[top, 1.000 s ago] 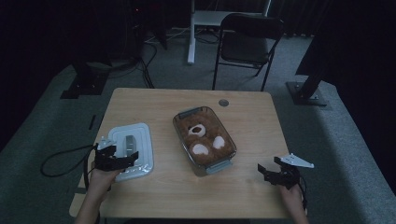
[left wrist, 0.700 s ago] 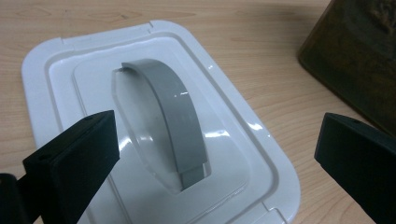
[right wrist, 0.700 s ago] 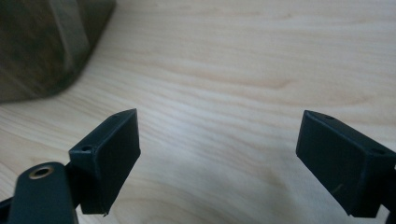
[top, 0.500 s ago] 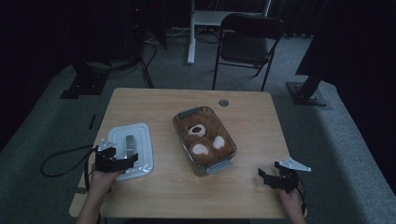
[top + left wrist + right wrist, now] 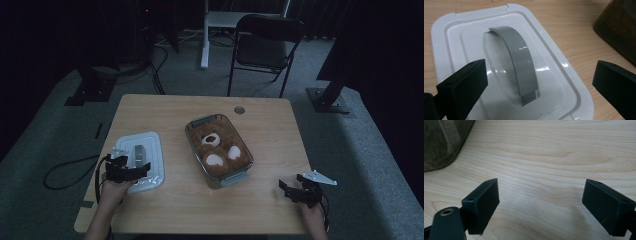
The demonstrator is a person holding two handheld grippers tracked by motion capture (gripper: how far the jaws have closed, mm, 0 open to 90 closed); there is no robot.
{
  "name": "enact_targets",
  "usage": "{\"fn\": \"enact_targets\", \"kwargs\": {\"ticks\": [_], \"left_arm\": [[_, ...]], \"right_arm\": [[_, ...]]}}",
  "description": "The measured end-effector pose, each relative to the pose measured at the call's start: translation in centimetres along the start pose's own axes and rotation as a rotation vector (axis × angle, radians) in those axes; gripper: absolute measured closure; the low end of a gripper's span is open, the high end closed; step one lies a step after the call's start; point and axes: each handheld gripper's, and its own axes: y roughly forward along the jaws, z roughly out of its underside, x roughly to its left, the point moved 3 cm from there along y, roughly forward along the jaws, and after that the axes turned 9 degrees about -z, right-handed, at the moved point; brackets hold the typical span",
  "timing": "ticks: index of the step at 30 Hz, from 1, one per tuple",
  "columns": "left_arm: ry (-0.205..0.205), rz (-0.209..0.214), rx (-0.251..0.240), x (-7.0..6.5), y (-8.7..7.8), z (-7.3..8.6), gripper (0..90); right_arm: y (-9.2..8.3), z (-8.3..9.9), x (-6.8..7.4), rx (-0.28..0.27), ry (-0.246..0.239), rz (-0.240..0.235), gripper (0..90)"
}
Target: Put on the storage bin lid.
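One bear-filled container [image 5: 218, 150] beside white lid [image 5: 140, 161]

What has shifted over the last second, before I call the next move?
The right hand-held gripper has drawn back toward the table's near edge, open and empty. The left hand-held gripper stayed open over the lid; the container with the teddy bear hasn't moved.

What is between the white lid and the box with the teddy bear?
Just bare wooden table between the white lid and the box, seen in the high view.
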Motion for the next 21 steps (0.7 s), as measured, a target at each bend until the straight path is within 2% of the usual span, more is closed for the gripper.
{"fn": "enact_targets", "kwargs": {"ticks": [5, 13, 15, 21], "left_arm": [[0.000, -0.033, 0.018, 0.2, 1.0, -0.1, 4.1], [-0.016, -0.049, 0.037, 0.4, 2.6, -0.4, 7.6], [-0.021, -0.075, 0.030, 0.5, 2.8, -0.5, 14.4], [-0.046, -0.083, 0.036, 0.8, 3.4, -0.6, 22.5]], "right_arm": [[0.0, 0.0, 0.1, 0.003, 0.000, -0.002, 13.4], [0.1, 0.0, 0.1, 0.010, 0.001, -0.010, 13.8], [0.1, 0.0, 0.1, 0.010, 0.001, -0.011, 13.8], [0.1, 0.0, 0.1, 0.009, 0.004, -0.018, 13.8]]}}
